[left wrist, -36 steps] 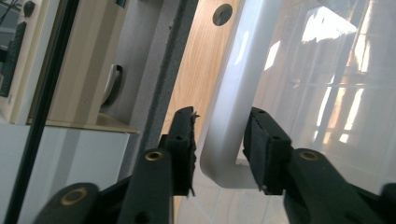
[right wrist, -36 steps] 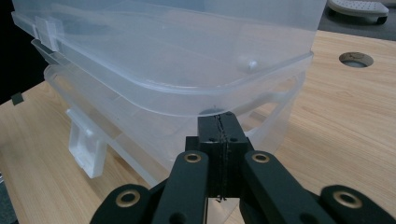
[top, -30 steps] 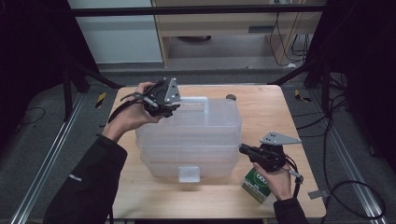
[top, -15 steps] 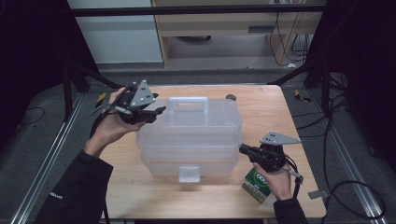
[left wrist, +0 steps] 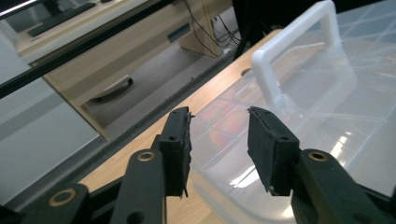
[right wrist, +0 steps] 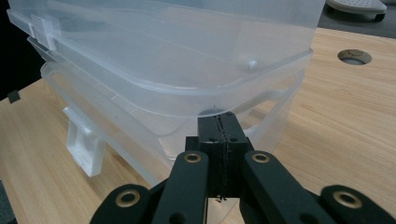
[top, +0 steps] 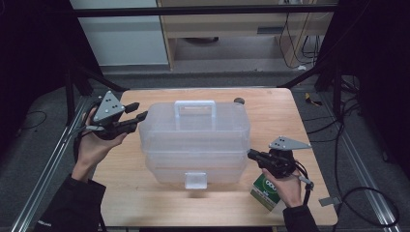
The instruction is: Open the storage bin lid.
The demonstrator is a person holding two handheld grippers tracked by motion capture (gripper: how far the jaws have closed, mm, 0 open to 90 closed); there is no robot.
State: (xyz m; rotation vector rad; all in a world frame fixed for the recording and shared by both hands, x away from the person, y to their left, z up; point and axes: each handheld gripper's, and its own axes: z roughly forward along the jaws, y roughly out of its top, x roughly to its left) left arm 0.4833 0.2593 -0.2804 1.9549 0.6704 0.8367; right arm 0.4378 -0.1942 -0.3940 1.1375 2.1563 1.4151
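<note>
Dark floor and cabinets ring the wooden desk, where we hold the left tool released, its jaws having just been closing on nothing beside the left end of the one clear plastic box, mid-desk. Our right tool, clenched empty, sits at the box's right rim. One green carton is half hidden under that hand

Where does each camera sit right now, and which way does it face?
High view: above the near side, facing forward and down on the table; both forearms show.
Left gripper view: on the left gripper, facing the box, jaws apart.
Right gripper view: on the right gripper, shut, at the box's lower rim.
All share the box.
</note>
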